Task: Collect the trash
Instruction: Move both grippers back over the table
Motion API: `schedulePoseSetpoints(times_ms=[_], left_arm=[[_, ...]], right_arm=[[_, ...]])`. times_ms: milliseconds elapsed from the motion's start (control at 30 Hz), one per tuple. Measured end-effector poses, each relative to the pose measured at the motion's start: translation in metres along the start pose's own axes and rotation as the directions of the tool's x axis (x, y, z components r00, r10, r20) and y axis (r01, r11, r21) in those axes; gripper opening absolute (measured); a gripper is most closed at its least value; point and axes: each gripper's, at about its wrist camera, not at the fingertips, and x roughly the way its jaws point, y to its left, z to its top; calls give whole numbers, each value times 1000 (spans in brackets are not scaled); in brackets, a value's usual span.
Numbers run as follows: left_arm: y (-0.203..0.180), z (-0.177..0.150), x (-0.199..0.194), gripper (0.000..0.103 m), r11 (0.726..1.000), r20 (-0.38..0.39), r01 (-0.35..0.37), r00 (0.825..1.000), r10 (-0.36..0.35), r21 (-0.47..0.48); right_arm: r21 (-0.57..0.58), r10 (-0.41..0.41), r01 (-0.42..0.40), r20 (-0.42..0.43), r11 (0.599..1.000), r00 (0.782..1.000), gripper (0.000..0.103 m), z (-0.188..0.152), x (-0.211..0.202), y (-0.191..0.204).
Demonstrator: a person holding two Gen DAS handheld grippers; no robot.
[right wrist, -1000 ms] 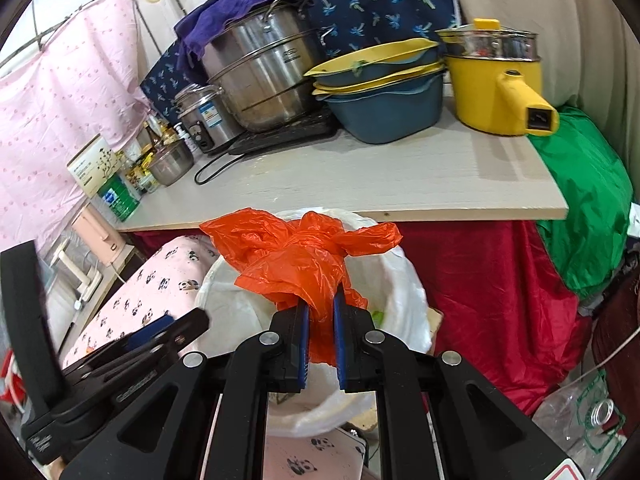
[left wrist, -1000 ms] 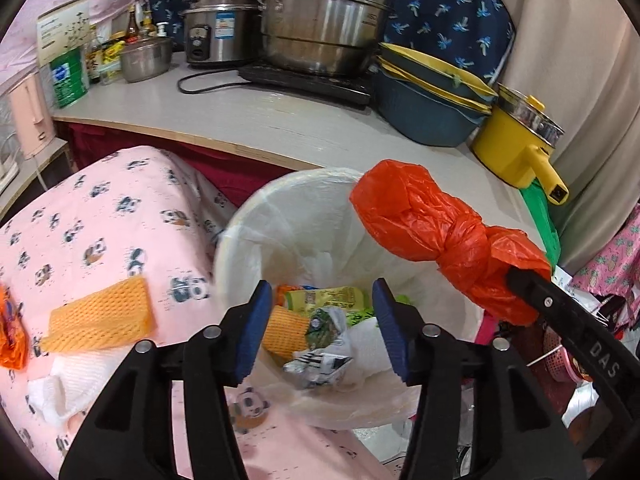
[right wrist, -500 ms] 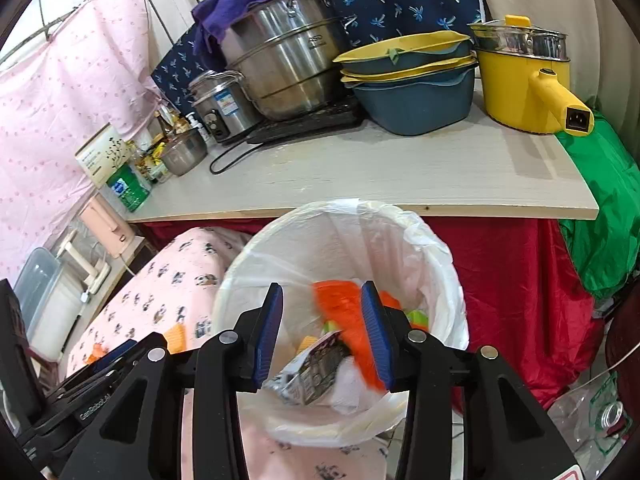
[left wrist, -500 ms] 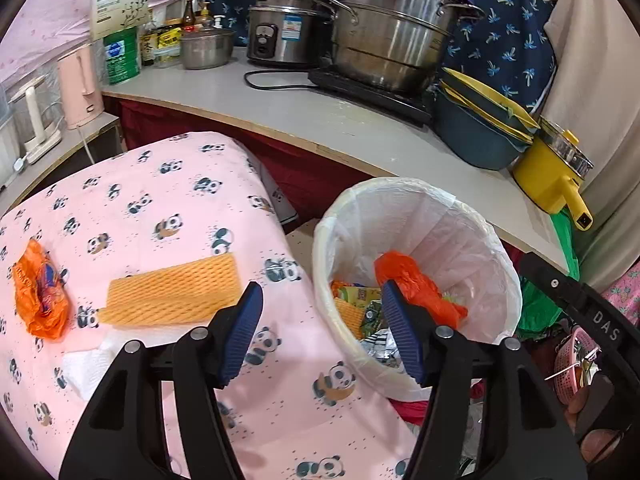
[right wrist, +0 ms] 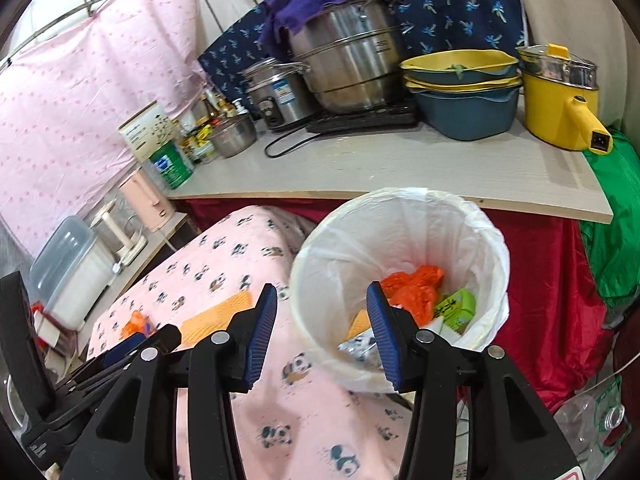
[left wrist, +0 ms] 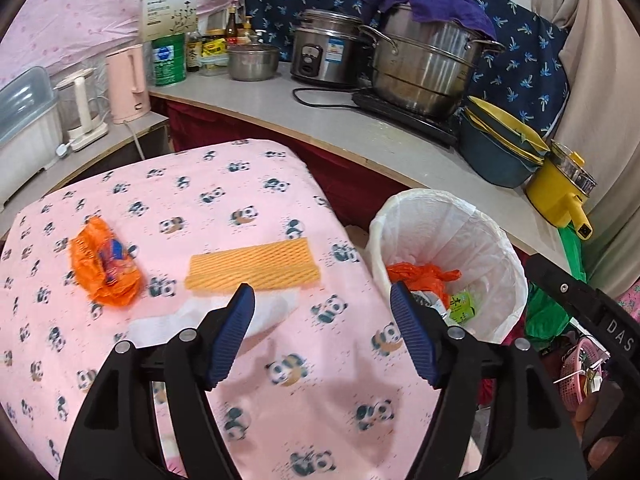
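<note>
A white-lined trash bin [left wrist: 496,240] [right wrist: 476,236] stands right of the pink panda-print table [left wrist: 240,184] [right wrist: 224,276]. An orange plastic bag [left wrist: 416,274] [right wrist: 412,284] lies inside it among other wrappers. On the table lie an orange foam net [left wrist: 252,266] [right wrist: 216,312], a crumpled orange wrapper [left wrist: 106,272] [right wrist: 138,322] and a white tissue [left wrist: 168,322]. My left gripper [left wrist: 322,334] is open and empty above the table, just in front of the net. My right gripper [right wrist: 322,330] is open and empty over the bin's near rim.
A counter [left wrist: 320,128] [right wrist: 400,168] behind holds steel pots [left wrist: 424,72], a rice cooker [left wrist: 328,56], stacked blue and yellow basins [right wrist: 464,92], a yellow electric pot [right wrist: 560,104], bottles and a pink kettle [left wrist: 128,84]. A green bag [right wrist: 612,236] hangs at the right.
My right gripper opened and dropped the orange bag into the bin. My left gripper moved back from the bin to over the table, toward the net.
</note>
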Motion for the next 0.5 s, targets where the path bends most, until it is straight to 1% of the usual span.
schedulePoseSetpoints(times_ms=[233, 500], left_arm=[[30, -21, -26, 68, 998, -11, -50, 999, 49, -40], [60, -48, -49, 70, 991, -32, -99, 995, 97, -84]], right_arm=[[-61, 48, -50, -34, 997, 998, 46, -19, -9, 37], [-127, 98, -108, -88, 986, 991, 46, -48, -14, 73]])
